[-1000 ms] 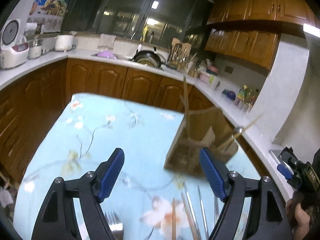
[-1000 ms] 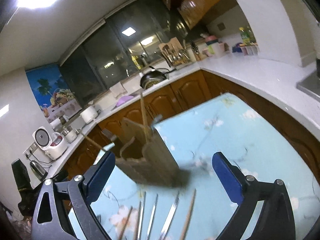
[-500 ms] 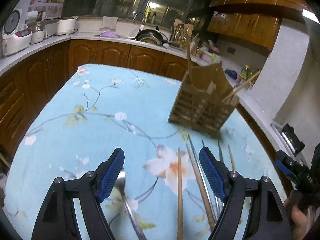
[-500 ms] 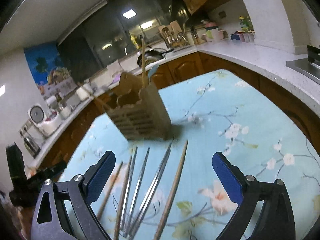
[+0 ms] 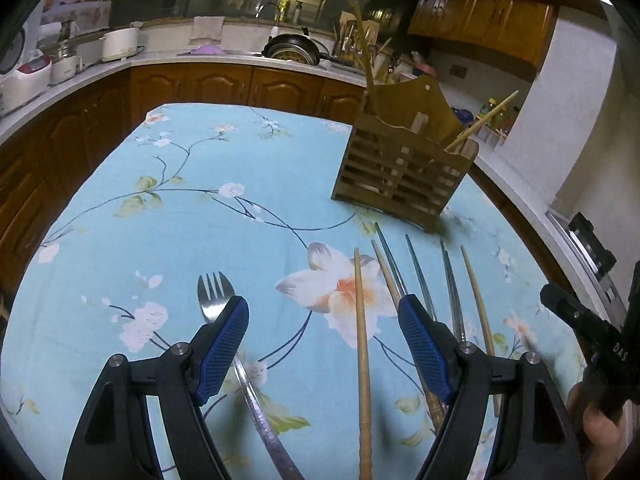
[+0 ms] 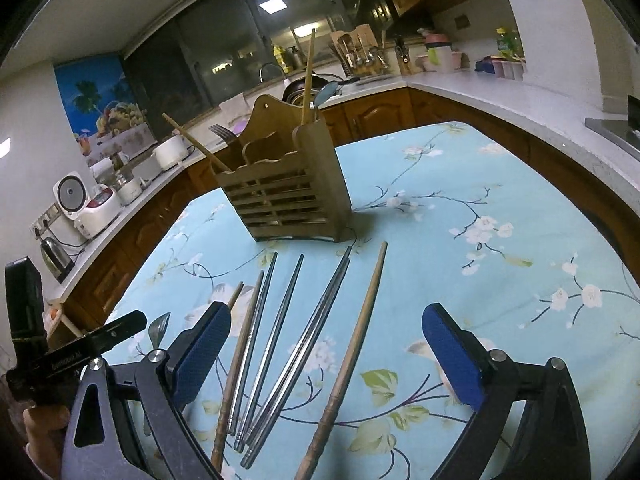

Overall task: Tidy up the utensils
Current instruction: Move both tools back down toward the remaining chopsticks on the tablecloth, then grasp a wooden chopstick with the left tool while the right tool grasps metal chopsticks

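Left gripper (image 5: 322, 322) jaws spread, empty, above floral tablecloth (image 5: 192, 216), metal fork (image 5: 214, 296) beneath its left finger, wooden and metal chopsticks (image 6: 288, 332) fanned mid-tabletop, slatted wooden utensil holder (image 6: 288, 200) upright toward the far edge, right gripper (image 6: 326, 338) jaws spread, empty.

Chopsticks (image 6: 280, 336) lie on the tablecloth (image 6: 480, 208) before the holder (image 6: 288, 196), fork (image 5: 214, 300) to their left.

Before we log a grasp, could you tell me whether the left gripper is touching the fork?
Cannot tell. In the left wrist view, the left gripper is open and one fingertip overlaps the fork, but whether it presses or hovers is unclear.
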Demonstrator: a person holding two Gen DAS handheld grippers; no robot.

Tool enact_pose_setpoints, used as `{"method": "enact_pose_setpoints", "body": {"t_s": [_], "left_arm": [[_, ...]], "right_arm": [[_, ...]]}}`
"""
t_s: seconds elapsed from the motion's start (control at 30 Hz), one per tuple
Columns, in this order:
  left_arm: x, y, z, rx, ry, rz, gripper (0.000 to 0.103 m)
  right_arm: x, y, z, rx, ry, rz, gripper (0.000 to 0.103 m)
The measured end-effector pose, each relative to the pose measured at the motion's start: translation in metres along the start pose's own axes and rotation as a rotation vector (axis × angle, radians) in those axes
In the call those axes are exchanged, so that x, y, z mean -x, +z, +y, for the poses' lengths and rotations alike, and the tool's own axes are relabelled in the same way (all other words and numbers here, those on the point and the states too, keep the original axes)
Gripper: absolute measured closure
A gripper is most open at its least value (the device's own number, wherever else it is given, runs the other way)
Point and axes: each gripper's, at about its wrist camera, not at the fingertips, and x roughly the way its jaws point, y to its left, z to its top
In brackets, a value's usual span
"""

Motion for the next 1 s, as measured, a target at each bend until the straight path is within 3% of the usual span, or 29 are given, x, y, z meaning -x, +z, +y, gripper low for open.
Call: {"method": "enact_pose_setpoints", "body": {"t_s": [0.2, 0.33, 0.5, 0.57, 0.73, 0.83, 1.0], "left_arm": [[-0.007, 0.001, -0.002, -0.007, 0.005, 0.035, 0.027], [-0.011, 0.003, -0.006, -0.017, 0.008, 0.055, 0.028], [-0.025, 0.011, -0.014, -0.044, 0.008, 0.099, 0.044], [-0.033, 0.015, -0.017, -0.05, 0.006, 0.116, 0.045], [-0.051, 0.025, -0.026, -0.096, 0.004, 0.156, 0.046], [-0.065, 0.034, -0.032, -0.123, 0.012, 0.179, 0.051], [-0.085, 0.044, -0.04, -0.146, 0.013, 0.2, 0.058]], "right_arm": [[-0.007, 0.001, 0.0, 0.0, -0.001, 0.019, 0.01], [-0.013, 0.003, 0.0, 0.001, -0.002, 0.036, 0.02], [-0.028, 0.01, -0.001, 0.002, -0.011, 0.066, 0.034], [-0.036, 0.014, -0.002, 0.001, -0.018, 0.077, 0.043], [-0.06, 0.028, -0.003, 0.005, -0.016, 0.116, 0.05], [-0.076, 0.034, -0.004, 0.009, -0.021, 0.146, 0.06], [-0.104, 0.041, -0.004, 0.022, -0.037, 0.196, 0.066]]}}
